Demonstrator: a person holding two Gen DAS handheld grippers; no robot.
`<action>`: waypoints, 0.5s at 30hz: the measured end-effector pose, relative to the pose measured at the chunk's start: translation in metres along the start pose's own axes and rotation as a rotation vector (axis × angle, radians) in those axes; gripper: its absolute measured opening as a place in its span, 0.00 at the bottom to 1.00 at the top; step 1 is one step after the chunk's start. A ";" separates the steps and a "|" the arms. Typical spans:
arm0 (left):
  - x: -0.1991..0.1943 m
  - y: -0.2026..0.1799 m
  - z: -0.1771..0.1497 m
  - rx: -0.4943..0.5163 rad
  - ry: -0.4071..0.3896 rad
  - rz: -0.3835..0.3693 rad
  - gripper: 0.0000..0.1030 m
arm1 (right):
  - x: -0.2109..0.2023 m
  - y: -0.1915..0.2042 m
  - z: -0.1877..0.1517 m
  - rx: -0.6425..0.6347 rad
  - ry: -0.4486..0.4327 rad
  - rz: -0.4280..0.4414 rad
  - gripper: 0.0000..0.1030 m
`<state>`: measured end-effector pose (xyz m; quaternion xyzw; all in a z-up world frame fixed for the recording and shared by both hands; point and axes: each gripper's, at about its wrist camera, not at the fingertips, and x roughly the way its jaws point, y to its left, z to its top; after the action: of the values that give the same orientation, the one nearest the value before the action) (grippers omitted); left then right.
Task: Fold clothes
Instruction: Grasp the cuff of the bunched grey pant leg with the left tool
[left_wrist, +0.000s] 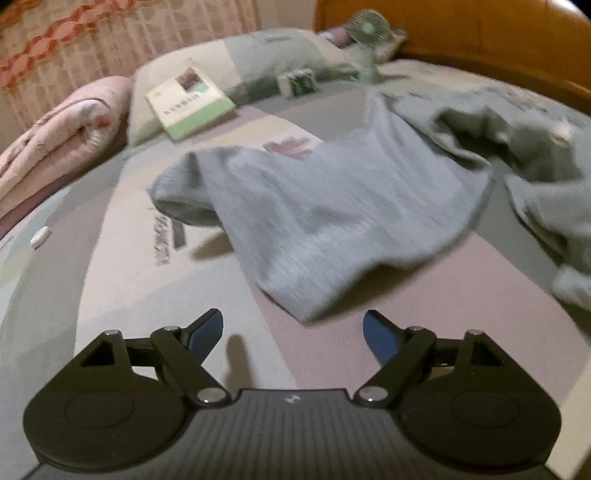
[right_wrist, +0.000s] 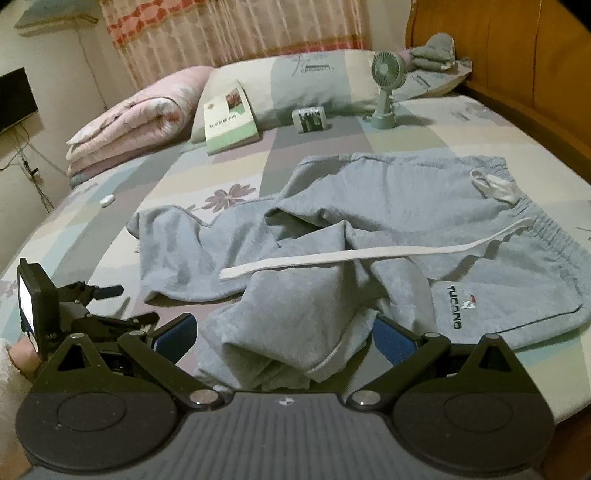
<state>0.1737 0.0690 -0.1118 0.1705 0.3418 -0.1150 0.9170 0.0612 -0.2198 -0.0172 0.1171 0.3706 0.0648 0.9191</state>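
Crumpled grey cotton sweatpants (right_wrist: 369, 236) on patchwork bedsheet (right_wrist: 92, 206), bare sheet along near edge; left gripper (left_wrist: 293, 328) agape, empty; right gripper (right_wrist: 284, 338) spread around leg cuff (right_wrist: 266, 354), unclamped.

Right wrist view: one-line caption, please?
Open right gripper over crumpled grey sweatpants on a patchwork bed.

Grey sweatpants (right_wrist: 369, 236) lie crumpled on the patterned bed sheet (right_wrist: 424, 136), legs bunched and overlapping, elastic waistband toward the right, a white drawstring (right_wrist: 369, 254) stretched across them.
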 end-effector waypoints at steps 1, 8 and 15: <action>0.004 0.004 0.002 -0.009 -0.005 0.007 0.82 | 0.003 0.000 0.002 0.001 0.001 0.001 1.00; 0.010 0.030 0.023 -0.086 -0.092 0.055 0.82 | 0.020 0.007 0.011 -0.019 0.013 0.016 1.00; 0.011 0.042 0.039 -0.159 -0.162 0.089 0.85 | 0.034 0.008 0.012 -0.009 0.037 0.033 1.00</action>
<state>0.2188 0.0914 -0.0813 0.1023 0.2666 -0.0603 0.9565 0.0940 -0.2072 -0.0294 0.1177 0.3851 0.0837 0.9115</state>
